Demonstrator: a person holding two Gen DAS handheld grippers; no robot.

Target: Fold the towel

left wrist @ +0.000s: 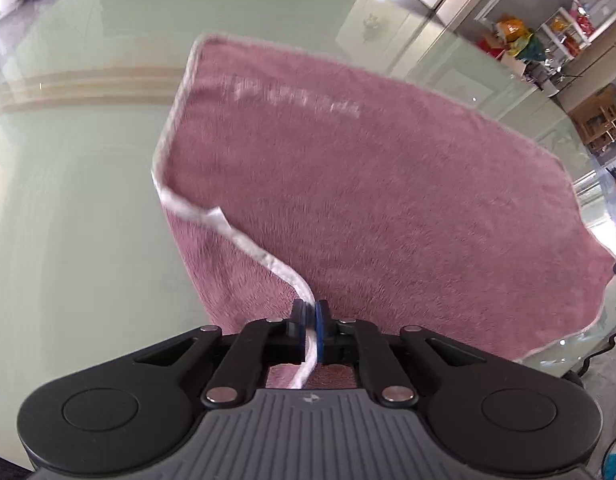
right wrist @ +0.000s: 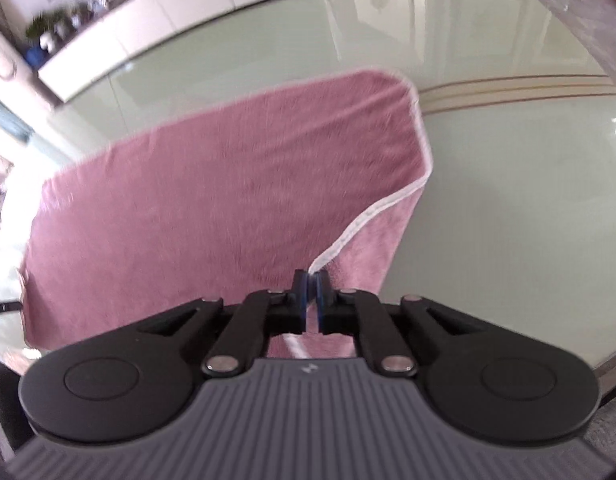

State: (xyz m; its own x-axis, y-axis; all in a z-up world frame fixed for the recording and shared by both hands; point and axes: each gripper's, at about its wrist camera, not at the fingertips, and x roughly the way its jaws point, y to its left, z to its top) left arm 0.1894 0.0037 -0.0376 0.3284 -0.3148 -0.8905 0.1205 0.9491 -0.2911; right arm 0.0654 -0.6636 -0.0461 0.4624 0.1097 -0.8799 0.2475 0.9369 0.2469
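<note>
Each gripper, left (left wrist: 310, 307) and right (right wrist: 311, 280), pinches the towel's (left wrist: 348, 184) near white hem.

Right gripper (right wrist: 311, 280) is clamped tight on the white-trimmed edge of the pink towel (right wrist: 212, 200). That corner is lifted, the rest draping back onto the glossy pale-green table (right wrist: 508, 208).

1. We've got open glass table (left wrist: 68, 200) from 7 to 11 o'clock in the left wrist view, nothing sitting on it.
2. The pink towel (left wrist: 348, 184) fills 12 to 4 o'clock there.
3. Right wrist view: bare tabletop (right wrist: 508, 220) from 1 to 4 o'clock, towel (right wrist: 212, 200) covering 9 to 12.
</note>
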